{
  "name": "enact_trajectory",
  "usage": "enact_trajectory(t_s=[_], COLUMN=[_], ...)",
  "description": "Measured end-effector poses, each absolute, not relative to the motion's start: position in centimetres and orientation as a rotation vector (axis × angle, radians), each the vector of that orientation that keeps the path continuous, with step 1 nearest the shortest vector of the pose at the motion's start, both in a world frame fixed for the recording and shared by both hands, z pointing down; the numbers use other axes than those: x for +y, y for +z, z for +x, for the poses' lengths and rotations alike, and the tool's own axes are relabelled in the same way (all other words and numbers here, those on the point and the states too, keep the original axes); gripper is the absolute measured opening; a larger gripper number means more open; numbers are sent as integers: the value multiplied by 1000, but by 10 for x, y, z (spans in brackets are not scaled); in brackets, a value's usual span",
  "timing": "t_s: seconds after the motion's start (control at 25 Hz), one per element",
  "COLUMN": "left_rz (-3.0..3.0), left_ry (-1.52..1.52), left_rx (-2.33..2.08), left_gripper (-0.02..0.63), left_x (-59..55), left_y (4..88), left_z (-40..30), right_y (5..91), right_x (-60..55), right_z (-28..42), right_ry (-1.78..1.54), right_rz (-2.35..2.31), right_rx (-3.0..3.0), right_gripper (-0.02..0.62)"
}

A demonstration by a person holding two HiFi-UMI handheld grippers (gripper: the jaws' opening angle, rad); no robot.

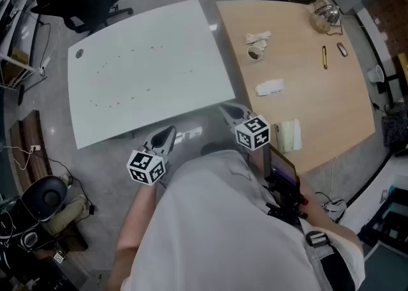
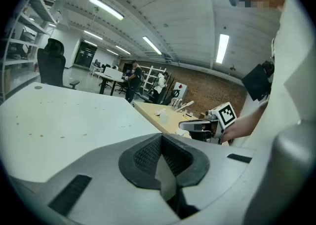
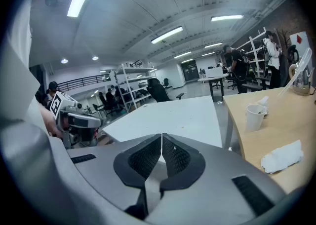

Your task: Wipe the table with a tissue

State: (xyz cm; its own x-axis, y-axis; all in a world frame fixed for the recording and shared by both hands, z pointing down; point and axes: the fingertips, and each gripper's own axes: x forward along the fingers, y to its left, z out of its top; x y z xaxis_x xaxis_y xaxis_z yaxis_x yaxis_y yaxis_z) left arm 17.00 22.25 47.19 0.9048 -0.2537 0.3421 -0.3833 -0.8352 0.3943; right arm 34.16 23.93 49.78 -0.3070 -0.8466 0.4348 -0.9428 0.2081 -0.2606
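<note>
A white shirt [image 1: 223, 219]; the left gripper [image 1: 170, 131] and right gripper [image 1: 225, 111] are grey, with black ribbed jaws and black-and-white marker cubes [image 1: 147, 166].

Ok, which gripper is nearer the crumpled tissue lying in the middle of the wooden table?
Right. The right gripper sits just off the wooden table's near edge, the tissue ahead to its right. The left gripper hangs farther left, by the white table.

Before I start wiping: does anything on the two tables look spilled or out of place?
Small reddish specks dot the white table; a crumpled tissue lies loose on the wooden table.
</note>
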Motion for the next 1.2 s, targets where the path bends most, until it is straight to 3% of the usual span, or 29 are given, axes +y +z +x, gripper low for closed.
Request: enact_trajectory(t_s=[0.28, 0.84, 0.88, 0.92, 0.96, 1.2], left_rz=[2616, 2635, 2634, 2633, 2632, 2630], left_ry=[417, 513, 520, 530, 541, 573], left_rx=[-382, -222, -219, -217, -218, -251], left_gripper=[6, 6, 6, 6, 6, 6], left_x=[186, 163, 163, 163, 162, 149], left_y=[479, 480, 480, 481, 481, 476], left_z=[213, 289, 292, 294, 295, 303], right_y=[512, 572, 579, 587, 595, 606], right_x=[214, 275, 275, 275, 273, 259], right_z=[397, 589, 594, 597, 599, 614], right_ry=[693, 789, 823, 860, 888, 833], right_rz=[1794, 2131, 2118, 2094, 2065, 1964], right_rx=[-2151, -1572, -1558, -1545, -1531, -1486], right_gripper=[18, 25, 71, 161, 193, 251])
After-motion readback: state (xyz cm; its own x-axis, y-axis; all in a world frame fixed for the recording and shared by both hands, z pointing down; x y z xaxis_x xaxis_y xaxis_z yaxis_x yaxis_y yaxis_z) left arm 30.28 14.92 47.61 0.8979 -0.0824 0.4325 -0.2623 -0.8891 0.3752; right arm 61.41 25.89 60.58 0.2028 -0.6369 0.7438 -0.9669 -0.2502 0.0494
